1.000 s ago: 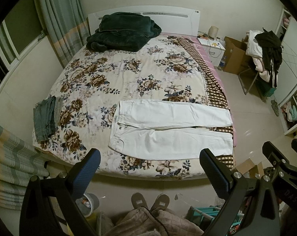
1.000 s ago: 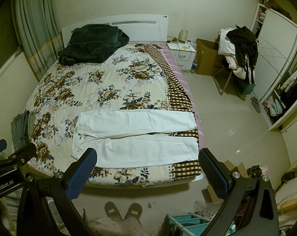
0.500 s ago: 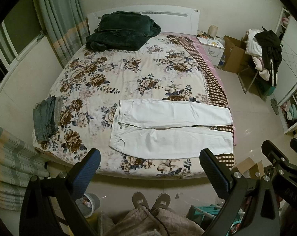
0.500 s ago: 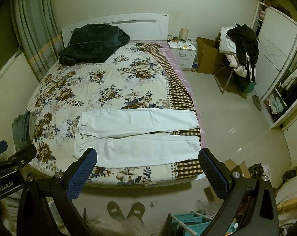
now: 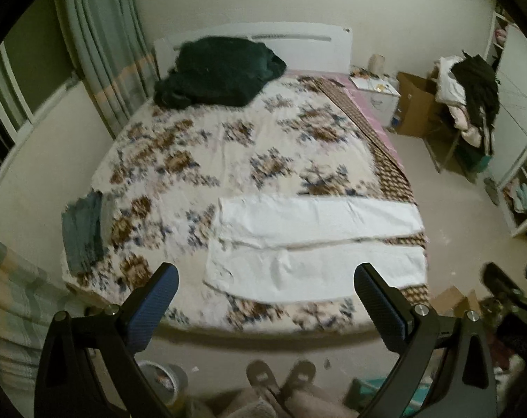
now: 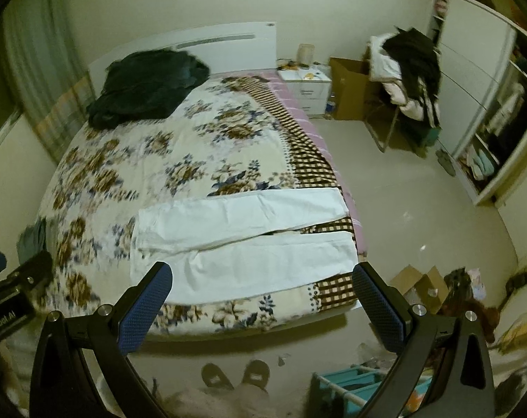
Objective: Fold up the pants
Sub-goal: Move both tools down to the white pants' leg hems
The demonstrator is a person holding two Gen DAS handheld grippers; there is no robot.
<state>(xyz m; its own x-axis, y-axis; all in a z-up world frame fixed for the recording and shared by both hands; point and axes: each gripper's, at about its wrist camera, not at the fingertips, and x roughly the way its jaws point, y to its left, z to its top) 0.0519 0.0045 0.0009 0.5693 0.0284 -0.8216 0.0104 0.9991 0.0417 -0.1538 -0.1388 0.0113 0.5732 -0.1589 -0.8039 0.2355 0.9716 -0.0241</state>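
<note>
Both grippers nearer bed | pants beyond 2 wide-spread, empty finger pairs

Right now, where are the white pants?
In both views the white pants lie flat on the floral bed near its foot edge, legs pointing right toward the checkered border.

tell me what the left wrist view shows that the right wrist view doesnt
Only the left wrist view shows the tall striped green curtain and window frame clearly, and a round grey bin on the floor.

Only the right wrist view shows the open white wardrobe shelves more fully, and the blue plastic crate near the feet.

Both show the white pants spread flat on the floral bedspread, the dark green blanket by the headboard, the folded grey-green garment, and each view's own gripper open: left gripper, right gripper.
</note>
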